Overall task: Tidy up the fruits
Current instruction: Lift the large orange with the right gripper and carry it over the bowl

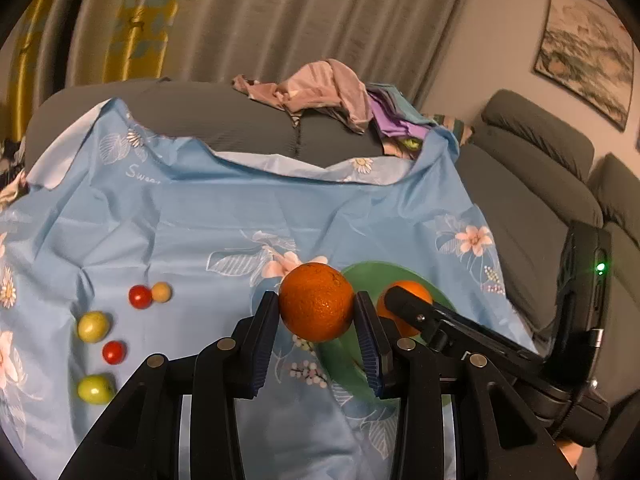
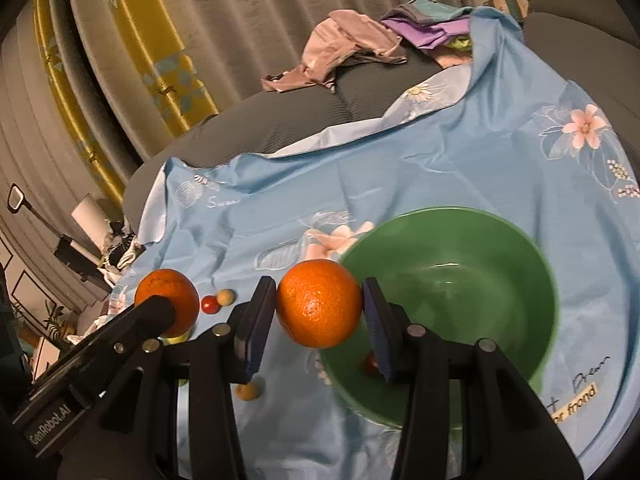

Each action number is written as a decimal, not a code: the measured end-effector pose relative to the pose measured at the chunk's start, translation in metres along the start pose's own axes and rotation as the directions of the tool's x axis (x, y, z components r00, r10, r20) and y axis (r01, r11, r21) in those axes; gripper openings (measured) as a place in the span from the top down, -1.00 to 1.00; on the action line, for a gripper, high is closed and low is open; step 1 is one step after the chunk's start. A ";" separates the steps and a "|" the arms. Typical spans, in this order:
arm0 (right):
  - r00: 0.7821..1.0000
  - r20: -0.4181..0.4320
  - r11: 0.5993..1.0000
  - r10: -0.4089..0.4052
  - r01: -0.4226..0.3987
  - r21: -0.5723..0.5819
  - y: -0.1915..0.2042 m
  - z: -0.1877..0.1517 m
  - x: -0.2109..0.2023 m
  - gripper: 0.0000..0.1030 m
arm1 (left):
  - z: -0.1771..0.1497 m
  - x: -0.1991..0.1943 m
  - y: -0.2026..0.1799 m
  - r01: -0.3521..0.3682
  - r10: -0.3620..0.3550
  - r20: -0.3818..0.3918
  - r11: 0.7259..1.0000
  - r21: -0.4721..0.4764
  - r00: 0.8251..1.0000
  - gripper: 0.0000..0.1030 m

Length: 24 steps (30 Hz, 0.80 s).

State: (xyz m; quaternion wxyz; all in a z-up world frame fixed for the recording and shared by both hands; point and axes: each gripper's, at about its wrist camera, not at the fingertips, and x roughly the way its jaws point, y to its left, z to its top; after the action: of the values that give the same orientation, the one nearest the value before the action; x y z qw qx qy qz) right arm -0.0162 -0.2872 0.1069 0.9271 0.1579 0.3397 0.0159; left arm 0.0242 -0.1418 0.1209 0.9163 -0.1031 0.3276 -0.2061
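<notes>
My left gripper (image 1: 317,309) is shut on an orange (image 1: 316,301) and holds it above the blue flowered cloth, just left of the green bowl (image 1: 340,364). My right gripper (image 2: 319,305) is shut on a second orange (image 2: 319,304) at the bowl's (image 2: 520,304) left rim. Each gripper's orange shows in the other view: the right one's (image 1: 416,294) over the bowl, the left one's (image 2: 168,292) to the left. Small red, yellow and green fruits (image 1: 96,326) lie on the cloth at the left. A small red fruit (image 2: 371,362) lies inside the bowl.
The blue cloth (image 1: 240,220) covers a grey sofa seat (image 1: 240,120). A heap of pink and purple clothes (image 1: 340,92) lies at the back. More sofa cushions (image 1: 540,200) are on the right. Curtains (image 1: 240,12) hang behind.
</notes>
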 end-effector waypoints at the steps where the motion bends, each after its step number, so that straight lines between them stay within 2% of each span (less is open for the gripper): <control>1: 1.000 0.004 1.000 -0.006 0.006 0.006 -0.003 0.000 -0.001 0.12 | 0.000 0.002 -0.002 0.004 -0.004 -0.004 1.000 0.005 1.000 0.27; 15: 0.997 -0.009 0.990 -0.079 0.079 0.115 -0.047 -0.007 -0.006 0.12 | -0.016 0.037 -0.022 0.071 -0.069 -0.086 0.997 0.019 0.994 0.27; 24: 0.995 -0.031 0.986 -0.097 0.100 0.136 -0.057 -0.007 -0.001 0.12 | -0.029 0.057 -0.038 0.083 -0.076 -0.126 0.995 0.052 0.989 0.26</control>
State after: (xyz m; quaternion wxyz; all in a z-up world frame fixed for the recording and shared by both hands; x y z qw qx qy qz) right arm -0.0255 -0.3399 0.0849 0.9095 0.2042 0.3584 -0.0516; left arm 0.0338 -0.2024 0.0794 0.8878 -0.0768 0.3733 -0.2579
